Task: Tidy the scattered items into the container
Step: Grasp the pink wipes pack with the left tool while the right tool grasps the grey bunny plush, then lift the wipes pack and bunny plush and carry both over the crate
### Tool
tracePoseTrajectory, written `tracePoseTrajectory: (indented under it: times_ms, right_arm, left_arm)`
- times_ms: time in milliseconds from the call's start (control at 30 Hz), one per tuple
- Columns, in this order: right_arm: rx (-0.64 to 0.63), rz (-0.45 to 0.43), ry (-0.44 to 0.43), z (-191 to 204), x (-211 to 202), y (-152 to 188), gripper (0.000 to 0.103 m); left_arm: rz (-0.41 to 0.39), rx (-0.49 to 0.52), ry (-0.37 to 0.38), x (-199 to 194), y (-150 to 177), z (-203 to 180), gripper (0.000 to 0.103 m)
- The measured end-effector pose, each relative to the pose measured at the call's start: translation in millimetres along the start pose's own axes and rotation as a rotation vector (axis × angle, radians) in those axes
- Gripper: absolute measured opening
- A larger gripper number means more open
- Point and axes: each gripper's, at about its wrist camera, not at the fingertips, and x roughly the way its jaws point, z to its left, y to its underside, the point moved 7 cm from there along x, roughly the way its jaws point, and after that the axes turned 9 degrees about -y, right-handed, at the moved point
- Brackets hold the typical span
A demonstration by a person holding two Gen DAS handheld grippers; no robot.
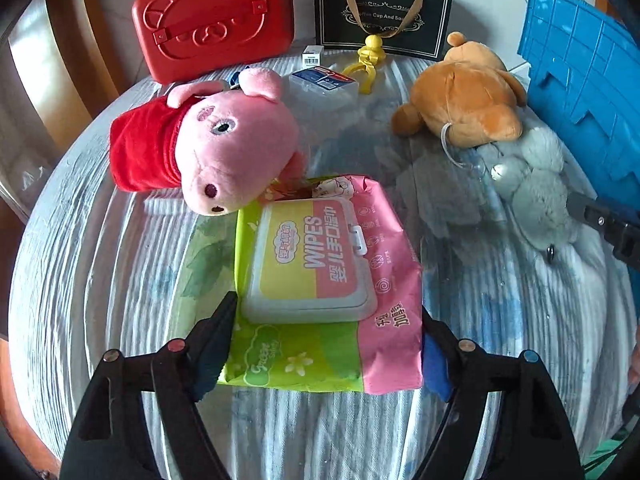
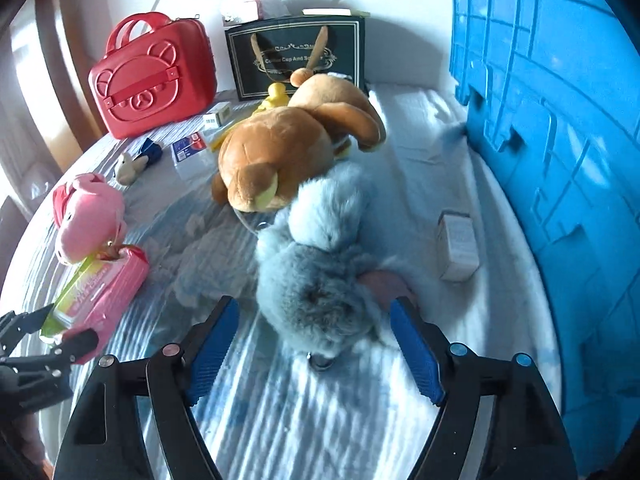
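Zero items confirmed in the blue container (image 2: 560,160) so far; its inside isn't visible in either view, only the ribbed outer wall, so my read is the task is at or near the start.

Still out on the worktop (image 1: 100,280):
- wipes pack (image 1: 320,280)
- pink pig plush (image 1: 208,148), snout touching the far end of the wipes pack
- brown bear plush (image 2: 288,148)
- grey plush (image 2: 320,264), touching the brown bear
- small white box (image 2: 458,246), just beside the container wall
- clear plastic case (image 1: 324,80), yellow clip toy (image 1: 370,60), small barcode box (image 1: 313,56), a tiny plush (image 2: 130,168) at the back

Red bear case (image 1: 212,20) and black gift bag (image 1: 382,16) stand at the rear; can't tell if they count as clutter.

Left tongs (image 1: 328,340): spread wide, straddling the near end of the wipes pack. Tips sit at or just outside both side edges; no squeeze on the pack evident. The right wrist view confirms the tips at the pack's end.

Right tongs (image 2: 316,344): released, holding nothing. Grey plush lies between the blue pads, its near end just past the tips. Container is right of it, near.

Judgement: both sides are lined up for a pick, neither has gripped.
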Motion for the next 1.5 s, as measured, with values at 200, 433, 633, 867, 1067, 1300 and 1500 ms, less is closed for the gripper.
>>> tracePoseTrajectory:
  times_ms: [200, 433, 633, 867, 1067, 1300, 1500]
  right_arm:
    - [-0.006, 0.057, 0.010, -9, 40, -6, 0.080]
    - [0.018, 0.071, 0.033, -24, 70, 3, 0.043]
    - [0.026, 0.017, -0.006, -19, 39, -4, 0.042]
    - [-0.003, -0.091, -0.016, 1, -19, -26, 0.041]
    - [-0.027, -0.211, -0.014, 24, -80, -57, 0.041]
    - [-0.038, -0.363, 0.028, 43, -160, -98, 0.041]
    - [-0.041, -0.487, 0.097, 38, -240, -125, 0.041]
  left_arm:
    - [0.060, -0.015, -0.004, 31, -12, -13, 0.088]
    - [-0.005, -0.023, -0.010, 40, -32, -25, 0.078]
    - [-0.045, -0.026, 0.029, 9, -41, -26, 0.075]
    - [-0.195, 0.000, 0.054, -62, -71, -27, 0.074]
    - [-0.289, 0.007, 0.074, -116, -90, -18, 0.074]
    - [-0.411, 0.031, 0.119, -173, -123, -16, 0.074]
    - [-0.527, 0.071, 0.178, -234, -147, -38, 0.074]
